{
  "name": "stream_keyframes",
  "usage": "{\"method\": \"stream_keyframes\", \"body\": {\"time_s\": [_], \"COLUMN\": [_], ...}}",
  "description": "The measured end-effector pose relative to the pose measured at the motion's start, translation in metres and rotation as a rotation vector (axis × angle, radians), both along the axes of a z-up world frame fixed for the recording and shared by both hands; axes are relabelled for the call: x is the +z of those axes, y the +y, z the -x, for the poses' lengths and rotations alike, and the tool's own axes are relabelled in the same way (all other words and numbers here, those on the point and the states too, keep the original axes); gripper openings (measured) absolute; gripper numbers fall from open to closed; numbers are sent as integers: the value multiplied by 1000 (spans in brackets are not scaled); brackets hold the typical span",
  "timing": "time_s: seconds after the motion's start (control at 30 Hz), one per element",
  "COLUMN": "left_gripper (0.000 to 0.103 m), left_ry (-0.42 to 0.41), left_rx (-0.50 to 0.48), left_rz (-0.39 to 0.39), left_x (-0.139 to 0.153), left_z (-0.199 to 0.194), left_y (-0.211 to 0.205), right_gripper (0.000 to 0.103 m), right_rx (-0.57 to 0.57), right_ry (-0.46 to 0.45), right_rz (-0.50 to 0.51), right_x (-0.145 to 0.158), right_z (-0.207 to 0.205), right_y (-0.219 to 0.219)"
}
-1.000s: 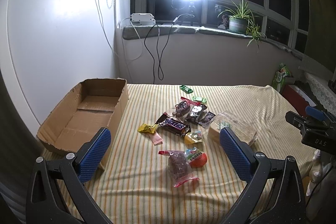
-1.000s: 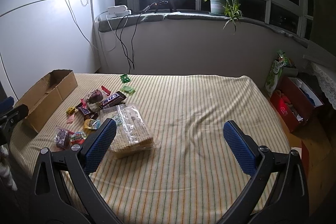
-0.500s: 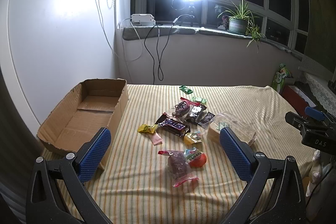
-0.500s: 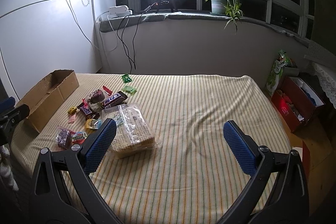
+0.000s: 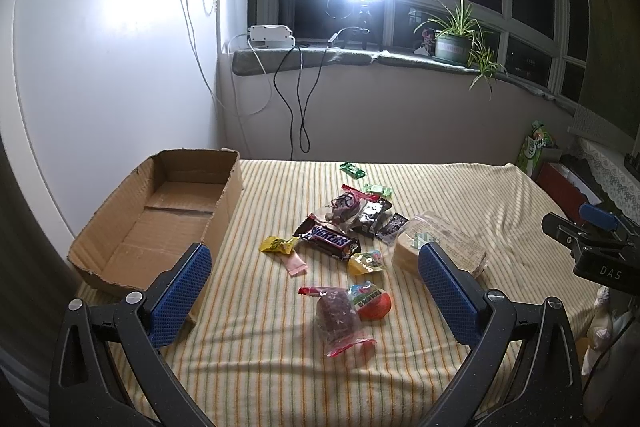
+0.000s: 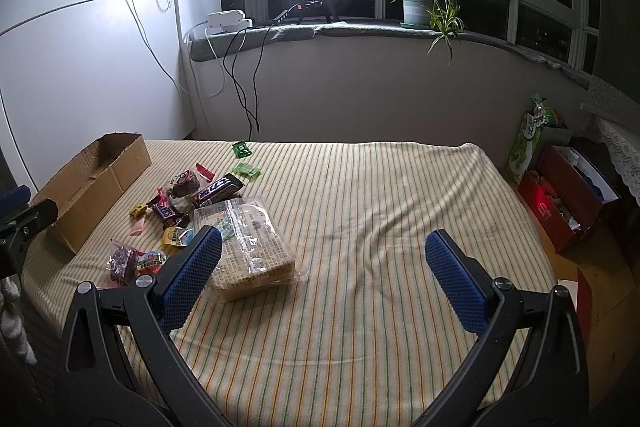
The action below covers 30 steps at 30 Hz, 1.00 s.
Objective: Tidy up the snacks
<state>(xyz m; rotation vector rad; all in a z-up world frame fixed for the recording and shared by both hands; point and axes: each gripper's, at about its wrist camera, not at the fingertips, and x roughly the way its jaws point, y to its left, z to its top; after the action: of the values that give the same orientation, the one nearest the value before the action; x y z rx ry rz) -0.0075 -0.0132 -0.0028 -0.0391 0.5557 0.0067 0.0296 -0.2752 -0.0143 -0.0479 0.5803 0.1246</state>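
Both grippers (left [image 5: 314, 285], right [image 6: 320, 277]) wide apart; snacks [image 5: 340, 239] seemingly untouched.

We note blue pads [image 5: 182, 295], a yellow-striped cloth [image 6: 360, 195], a brown box [image 5: 160, 211] and a red-orange snack [image 5: 374, 301].

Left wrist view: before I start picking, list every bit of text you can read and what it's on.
"SNICKERS": dark bar wrapper mid-pile.
"DAS": black body of the right gripper at the frame's right edge.
Unreadable: print on the orange-green snack, yellow candy, clear wafer pack, plant pot.
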Motion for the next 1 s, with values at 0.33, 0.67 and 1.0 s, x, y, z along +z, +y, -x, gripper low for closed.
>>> {"method": "stream_keyframes", "body": {"time_s": [0.33, 0.67, 1.0], "left_gripper": [103, 100, 78], "left_ry": [7, 12, 98], "left_rx": [-3, -27, -122], "left_rz": [6, 12, 102], "left_x": [2, 5, -11], "left_z": [-3, -7, -21], "left_y": [-3, -8, -20], "right_gripper": [103, 100, 75], "right_rx": [28, 68, 184], "right_ry": [19, 45, 162], "right_rz": [-20, -44, -87], "right_x": [2, 5, -10], "right_z": [-5, -14, -38], "right_y": [-1, -2, -3]}}
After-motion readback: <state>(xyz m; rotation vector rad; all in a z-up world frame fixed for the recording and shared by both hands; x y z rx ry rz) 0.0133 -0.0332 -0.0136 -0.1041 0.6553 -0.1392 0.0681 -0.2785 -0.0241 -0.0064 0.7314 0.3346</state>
